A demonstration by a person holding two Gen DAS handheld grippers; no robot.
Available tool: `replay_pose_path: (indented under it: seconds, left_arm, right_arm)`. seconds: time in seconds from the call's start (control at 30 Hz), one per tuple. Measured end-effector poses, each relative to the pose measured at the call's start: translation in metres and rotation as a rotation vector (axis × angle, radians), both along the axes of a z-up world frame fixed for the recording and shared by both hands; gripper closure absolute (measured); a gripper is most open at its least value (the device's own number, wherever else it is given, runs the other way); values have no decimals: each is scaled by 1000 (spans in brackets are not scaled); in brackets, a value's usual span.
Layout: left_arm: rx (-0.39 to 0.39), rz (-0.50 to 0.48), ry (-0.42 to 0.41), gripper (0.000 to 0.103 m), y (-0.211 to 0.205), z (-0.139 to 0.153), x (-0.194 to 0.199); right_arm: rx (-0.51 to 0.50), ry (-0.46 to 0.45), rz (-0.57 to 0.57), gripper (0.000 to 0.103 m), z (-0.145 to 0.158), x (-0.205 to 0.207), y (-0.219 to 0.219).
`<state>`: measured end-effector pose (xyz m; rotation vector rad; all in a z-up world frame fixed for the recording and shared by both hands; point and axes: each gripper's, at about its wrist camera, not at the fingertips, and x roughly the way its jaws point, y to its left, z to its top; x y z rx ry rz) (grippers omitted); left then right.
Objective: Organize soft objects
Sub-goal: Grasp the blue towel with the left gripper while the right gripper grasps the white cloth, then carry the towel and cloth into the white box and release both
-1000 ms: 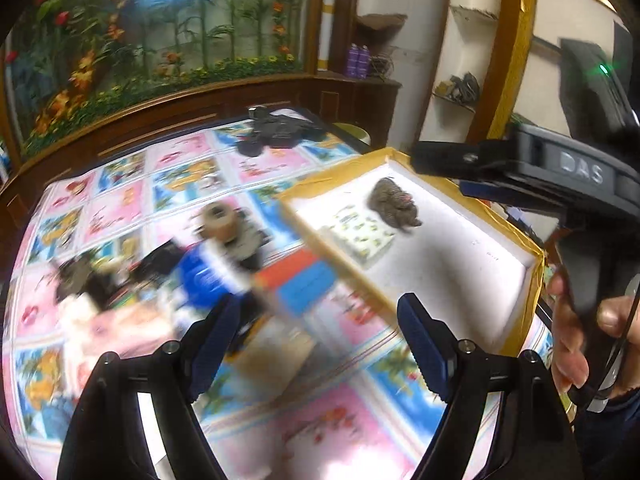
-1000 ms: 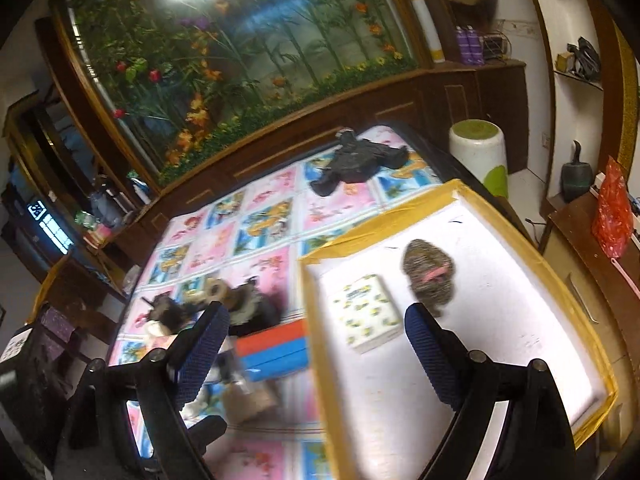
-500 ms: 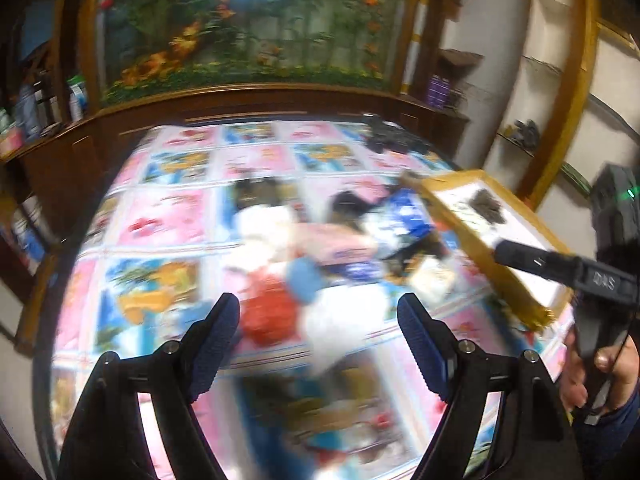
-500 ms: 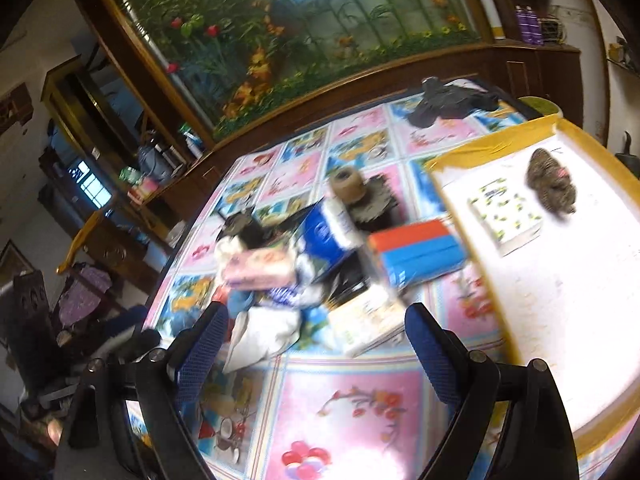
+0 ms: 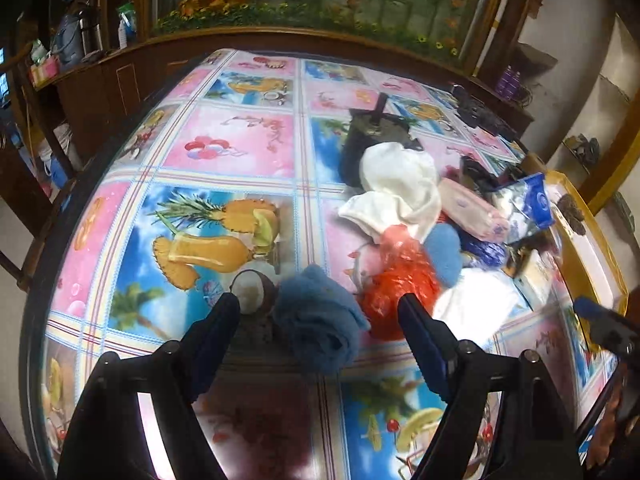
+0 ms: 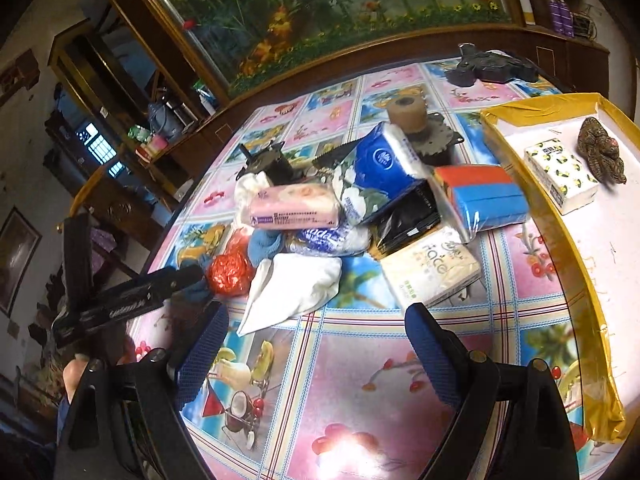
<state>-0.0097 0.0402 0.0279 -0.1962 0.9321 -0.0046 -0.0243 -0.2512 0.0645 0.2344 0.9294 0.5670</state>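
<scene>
Now the left gripper [image 5: 320, 310] is closing its jaws around a rolled blue towel [image 5: 320, 320] lying between them, pads not yet pressing it. Meanwhile the right gripper [image 6: 316, 334] is hovering spread wide, gripping nothing (a white cloth [image 6: 292, 288] is lying just ahead of it).

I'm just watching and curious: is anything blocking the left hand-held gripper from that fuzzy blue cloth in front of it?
Nothing visible is. The blue cloth lies on the table between the closing jaws of the left hand-held gripper, which do not yet press it. The red plastic bag sits close beside it on the right, by the right finger.
</scene>
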Motion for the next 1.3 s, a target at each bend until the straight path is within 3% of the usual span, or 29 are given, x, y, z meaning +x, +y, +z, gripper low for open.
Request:
replay_pose_path:
  seconds: [0.03,0.07,0.37,0.47,0.53,0.57,0.6,0.67,0.9,1.07,1.3]
  left_arm:
    - [-11,0,20,57,2,-6,3]
    - [-31,-12,36,67,3,-10,4]
    - [-10,-32,-86,68,3,-14,-12]
    - [-7,-23,-92,68,4,-16,-11]
    - [-11,-25,-86,67,4,-19,-9]
    - [-3,-29,-88,67,3,-21,-9]
    - [3,-31,-90,67,2,-21,-9]
    - [7,-34,-92,67,2,-19,-6]
    - [8,-64,-148,68,-4,-5,-14]
    - [2,-128,-220,68,-16,8,-26]
    - [-29,-214,-218,68,-47,14,-41]
  right_arm:
    - [-5,3,13,10,-1,0,3]
    - [-16,8,28,10,-2,0,8]
    - [-151,20,112,10,-18,18,65]
    - [-247,12,109,14,-28,32,85]
    - [-275,24,120,33,-35,38,93]
    - [-311,31,119,59,-40,39,97]
    - [-337,2,114,69,-39,37,99]
    - [-353,-8,142,79,-38,30,101]
    - [-253,-46,129,82,-25,4,80]
    - [-238,-64,101,82,-23,-4,72]
    - [-247,-80,19,82,-21,-4,46]
